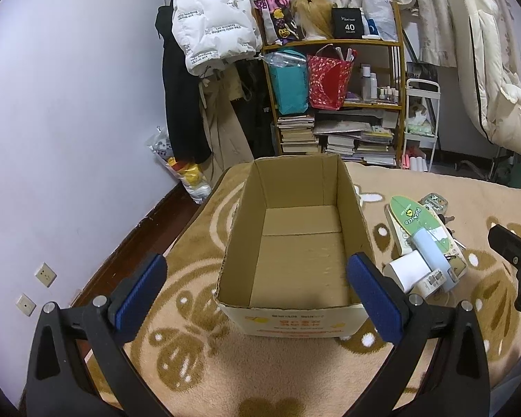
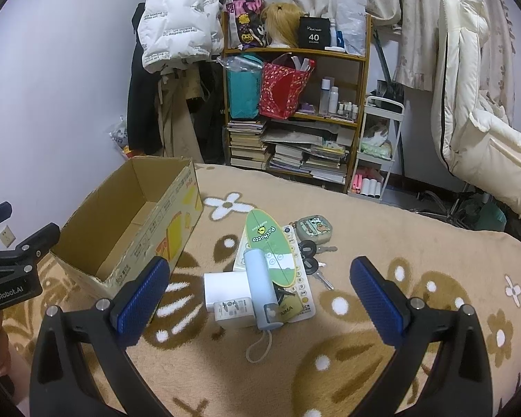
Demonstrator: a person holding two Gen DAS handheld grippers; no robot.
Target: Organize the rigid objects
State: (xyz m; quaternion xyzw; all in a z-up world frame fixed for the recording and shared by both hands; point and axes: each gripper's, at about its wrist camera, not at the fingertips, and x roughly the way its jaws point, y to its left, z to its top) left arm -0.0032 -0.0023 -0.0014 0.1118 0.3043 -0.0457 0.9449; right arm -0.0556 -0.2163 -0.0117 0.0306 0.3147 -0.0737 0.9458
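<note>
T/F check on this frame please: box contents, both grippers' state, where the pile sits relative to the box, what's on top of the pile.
1. The cardboard box is empty. True.
2. The left gripper is shut on a key. False: it is open and holds nothing.
3. The right gripper is open, facing the pile. True.
4. The blue cylinder lies inside the box. False: it lies on the pile, on the blanket outside the box.
5. The keys lie beside the green oval card. True.
</note>
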